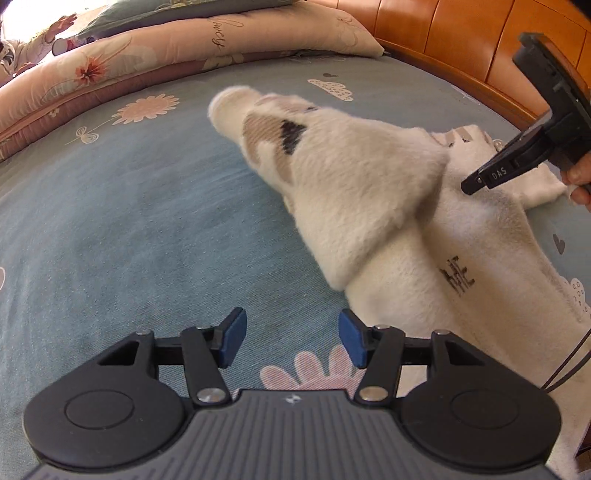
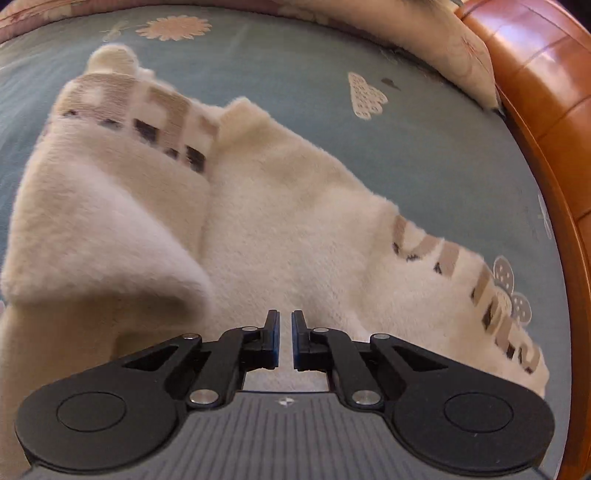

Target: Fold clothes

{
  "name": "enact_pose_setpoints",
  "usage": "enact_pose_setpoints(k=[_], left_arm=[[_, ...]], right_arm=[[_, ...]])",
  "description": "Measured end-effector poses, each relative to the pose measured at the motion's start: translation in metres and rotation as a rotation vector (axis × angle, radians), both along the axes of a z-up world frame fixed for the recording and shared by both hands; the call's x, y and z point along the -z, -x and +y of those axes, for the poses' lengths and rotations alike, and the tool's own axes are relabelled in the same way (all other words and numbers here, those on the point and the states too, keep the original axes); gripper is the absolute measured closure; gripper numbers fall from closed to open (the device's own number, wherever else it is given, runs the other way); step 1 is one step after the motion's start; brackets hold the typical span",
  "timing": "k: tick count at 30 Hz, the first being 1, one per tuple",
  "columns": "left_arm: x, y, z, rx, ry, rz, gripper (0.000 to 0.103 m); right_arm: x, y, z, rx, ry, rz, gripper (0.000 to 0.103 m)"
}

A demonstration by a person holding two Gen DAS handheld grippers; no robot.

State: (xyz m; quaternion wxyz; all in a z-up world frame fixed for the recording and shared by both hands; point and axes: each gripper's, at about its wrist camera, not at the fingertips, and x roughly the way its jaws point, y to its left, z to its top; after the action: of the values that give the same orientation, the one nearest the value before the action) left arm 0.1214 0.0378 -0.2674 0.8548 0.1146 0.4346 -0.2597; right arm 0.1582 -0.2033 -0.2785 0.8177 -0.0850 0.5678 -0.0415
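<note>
A cream fuzzy sweater (image 1: 388,229) (image 2: 288,229) with beige and dark patterned bands lies on the blue bedsheet (image 1: 129,221). One sleeve (image 1: 295,155) (image 2: 110,192) is folded over its body. My left gripper (image 1: 291,338) hangs open above the sheet, just left of the sweater's near edge, with nothing between its blue pads. My right gripper (image 2: 284,339) is shut above the middle of the sweater, and I see no cloth pinched between its pads. In the left wrist view the right gripper (image 1: 471,186) points down at the garment from the right, held by a hand (image 1: 580,177).
A flowered quilt (image 1: 110,62) and a pillow are piled along the far side of the bed. A wooden bed frame (image 1: 461,33) (image 2: 546,110) curves round the right side. A thin cable (image 1: 569,358) hangs at the right edge.
</note>
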Motion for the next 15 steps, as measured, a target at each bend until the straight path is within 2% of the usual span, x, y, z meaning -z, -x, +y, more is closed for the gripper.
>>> enact_pose_setpoints(k=[3, 6, 8, 13, 15], left_arm=[[0.012, -0.003, -0.019, 0.072, -0.062, -0.061, 0.045], [0.029, -0.009, -0.031, 0.143, -0.151, -0.132, 0.043], [0.03, -0.015, -0.029, 0.163, -0.151, -0.143, 0.042], [0.024, -0.024, -0.014, 0.142, -0.19, -0.154, 0.043], [0.024, -0.031, -0.009, 0.095, -0.141, -0.11, 0.044]], right_arm=[[0.003, 0.013, -0.024, 0.094, -0.094, 0.011, 0.094], [0.003, 0.023, -0.024, 0.086, -0.11, 0.01, 0.091], [0.005, 0.028, -0.022, 0.067, -0.113, 0.007, 0.089], [0.003, 0.03, -0.018, 0.045, -0.14, -0.007, 0.087], [0.004, 0.032, -0.017, 0.046, -0.164, -0.005, 0.087]])
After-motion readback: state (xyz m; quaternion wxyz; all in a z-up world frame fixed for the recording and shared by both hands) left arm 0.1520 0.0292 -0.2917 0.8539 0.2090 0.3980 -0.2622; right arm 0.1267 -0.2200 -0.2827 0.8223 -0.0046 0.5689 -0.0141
